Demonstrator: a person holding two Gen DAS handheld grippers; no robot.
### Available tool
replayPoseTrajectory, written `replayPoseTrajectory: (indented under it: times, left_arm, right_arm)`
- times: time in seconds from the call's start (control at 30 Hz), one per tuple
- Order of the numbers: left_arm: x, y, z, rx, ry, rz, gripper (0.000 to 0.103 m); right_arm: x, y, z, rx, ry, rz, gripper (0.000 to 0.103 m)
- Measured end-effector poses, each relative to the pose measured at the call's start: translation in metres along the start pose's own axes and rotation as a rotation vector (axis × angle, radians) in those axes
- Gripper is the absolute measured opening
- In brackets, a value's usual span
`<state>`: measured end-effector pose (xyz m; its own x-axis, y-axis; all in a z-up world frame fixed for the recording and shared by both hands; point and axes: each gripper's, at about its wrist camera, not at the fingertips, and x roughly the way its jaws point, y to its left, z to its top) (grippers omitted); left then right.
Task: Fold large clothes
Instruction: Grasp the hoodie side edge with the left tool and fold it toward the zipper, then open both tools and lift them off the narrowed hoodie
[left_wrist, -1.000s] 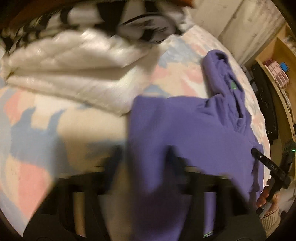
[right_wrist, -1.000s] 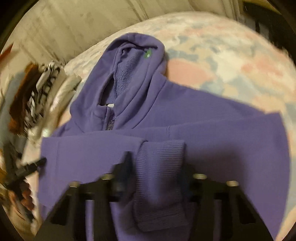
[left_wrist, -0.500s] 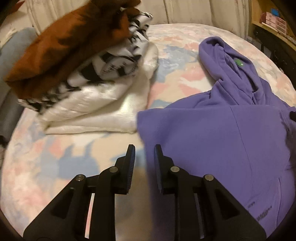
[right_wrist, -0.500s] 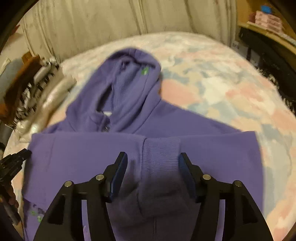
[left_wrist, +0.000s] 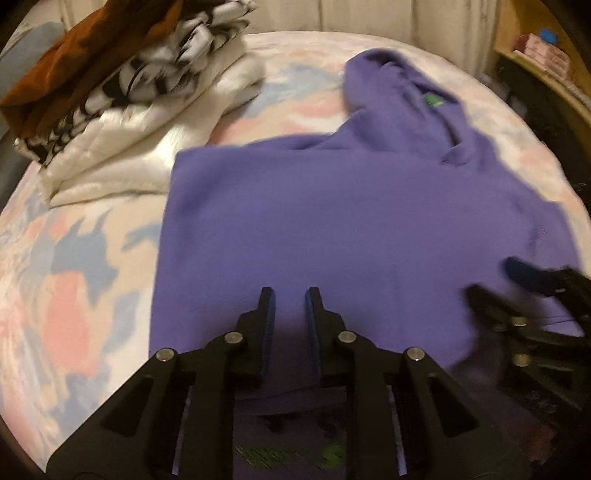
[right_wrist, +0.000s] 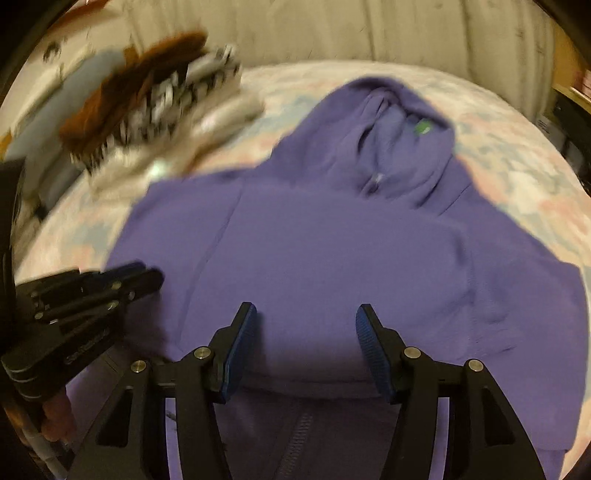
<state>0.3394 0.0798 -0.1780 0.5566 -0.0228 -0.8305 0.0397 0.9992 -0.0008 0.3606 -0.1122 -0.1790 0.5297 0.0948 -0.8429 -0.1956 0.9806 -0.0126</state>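
- We have both sleeves folded in across the purple hoodie (right_wrist: 332, 266), so the step in hand looks like the lengthwise fold: taking the hem end nearest us and carrying it up toward the hood (right_wrist: 388, 147).
- To do it well, we should catch the near edge at two points set evenly either side of the zipper (right_wrist: 295, 439), pinching every layer so the tucked sleeves do not slide out.
- We should lift both corners together and level, lay them down just short of the hood, and keep the side edges lined up.
- Our left gripper (left_wrist: 289, 295) has its jaws nearly together, with a narrow gap showing and no cloth between them; they have just been closing a little.
- Our right gripper (right_wrist: 306, 314) stands released, jaws well apart and empty, hanging over the folded body.
- The hoodie lies flat on the pastel patterned bedspread (left_wrist: 74, 280), hood pointing away from us, its body directly under and ahead of both grippers.
- Its near hem passes beneath the fingers, so we judge that we must draw back slightly to reach it.
- A stack of folded clothes (left_wrist: 122, 92) sits just beside the hoodie's far left corner; we should keep the fold clear of it.
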Motion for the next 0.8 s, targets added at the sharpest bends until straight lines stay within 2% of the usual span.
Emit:
replayPoseTrajectory:
  times: [0.1,0.13,0.17,0.23,0.27,0.3,0.33,0.37,0.43,0.6,0.67,0.73,0.8]
  left_arm:
    - [0.002,0.017,-0.001,0.004,-0.025,0.027,0.015]
    - [0.001,0.026,-0.001,-0.007,-0.022,0.018,0.007]
    - [0.0,0.032,-0.001,-0.012,-0.019,0.022,0.002]
    - [-0.002,0.044,-0.002,-0.027,-0.009,-0.015,0.001]
    - [-0.004,0.048,-0.003,-0.03,-0.01,-0.023,0.001]
    - [-0.004,0.05,-0.001,-0.026,-0.009,-0.024,0.001]
    - [-0.005,0.05,-0.001,-0.022,-0.006,-0.02,0.001]
    - [-0.006,0.051,-0.002,-0.025,-0.003,-0.027,0.001]
    - [-0.005,0.053,-0.001,-0.028,0.002,-0.046,0.001]
    - [-0.01,0.05,0.0,-0.029,0.018,-0.054,0.004]
    - [-0.016,0.05,-0.002,-0.035,0.025,-0.075,0.012]
    - [-0.023,0.049,-0.003,-0.036,0.026,-0.087,0.03]
    - [-0.034,0.049,-0.004,-0.034,0.01,-0.069,0.045]
  right_arm:
    - [-0.008,-0.025,-0.011,0.012,-0.026,-0.096,0.058]
    - [-0.011,-0.039,-0.015,0.039,-0.026,-0.125,0.057]
    - [-0.014,-0.054,-0.019,0.06,-0.026,-0.111,0.038]
    - [-0.02,-0.077,-0.025,0.097,-0.009,-0.068,0.011]
    - [-0.028,-0.085,-0.028,0.117,-0.014,-0.038,0.007]
    - [-0.033,-0.089,-0.03,0.126,-0.021,-0.028,0.007]
    - [-0.041,-0.091,-0.032,0.13,-0.032,-0.082,0.009]
    - [-0.048,-0.098,-0.032,0.127,-0.045,-0.153,0.022]
    - [-0.057,-0.103,-0.034,0.128,-0.069,-0.181,0.033]
    - [-0.052,-0.112,-0.037,0.168,-0.016,-0.167,0.033]
    - [-0.054,-0.112,-0.036,0.186,-0.023,-0.154,0.033]
    - [-0.057,-0.113,-0.033,0.202,-0.028,-0.14,0.033]
    - [-0.064,-0.108,-0.031,0.203,-0.035,-0.134,0.033]
